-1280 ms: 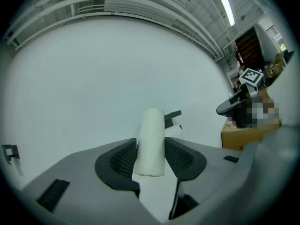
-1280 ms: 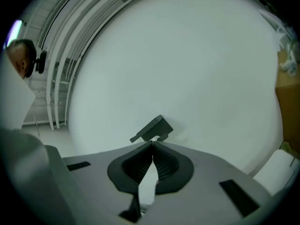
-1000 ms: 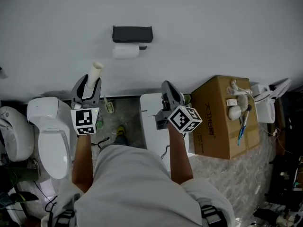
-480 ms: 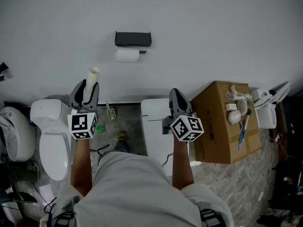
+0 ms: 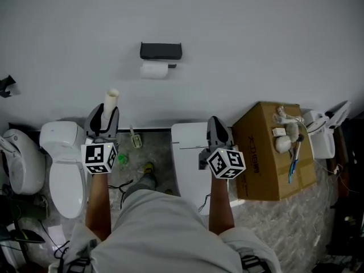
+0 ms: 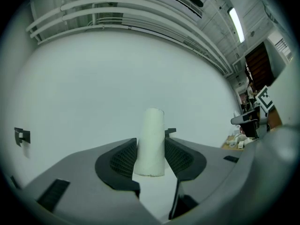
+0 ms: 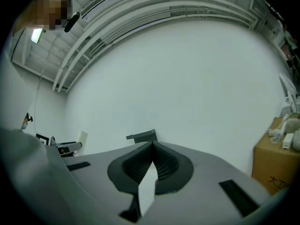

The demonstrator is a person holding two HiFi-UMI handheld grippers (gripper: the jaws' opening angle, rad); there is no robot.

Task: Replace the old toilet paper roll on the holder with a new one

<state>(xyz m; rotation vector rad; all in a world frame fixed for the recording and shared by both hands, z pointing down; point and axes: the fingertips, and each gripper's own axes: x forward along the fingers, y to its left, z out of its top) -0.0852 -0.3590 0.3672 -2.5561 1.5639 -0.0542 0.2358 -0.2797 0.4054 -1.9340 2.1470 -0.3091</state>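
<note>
A black holder (image 5: 161, 50) is fixed to the white wall, with a white paper roll (image 5: 154, 70) hanging just under it. My left gripper (image 5: 106, 111) is shut on a bare cream cardboard tube (image 5: 111, 98), which stands upright between its pads (image 6: 151, 142). It is well below and to the left of the holder. My right gripper (image 5: 216, 125) is shut with nothing in it, its pads meeting (image 7: 152, 156). It points level at the wall, below and to the right of the holder (image 7: 142, 136).
A white toilet (image 5: 62, 164) stands at the lower left and a white cabinet (image 5: 190, 152) sits under my right arm. To the right is a cardboard box (image 5: 270, 152) with small items on top. Small green items lie on the floor between toilet and cabinet.
Both grippers have drawn back from the wall, lower in the head view, and the holder now lies farther off. The left gripper still holds the tube; the right stays shut.
</note>
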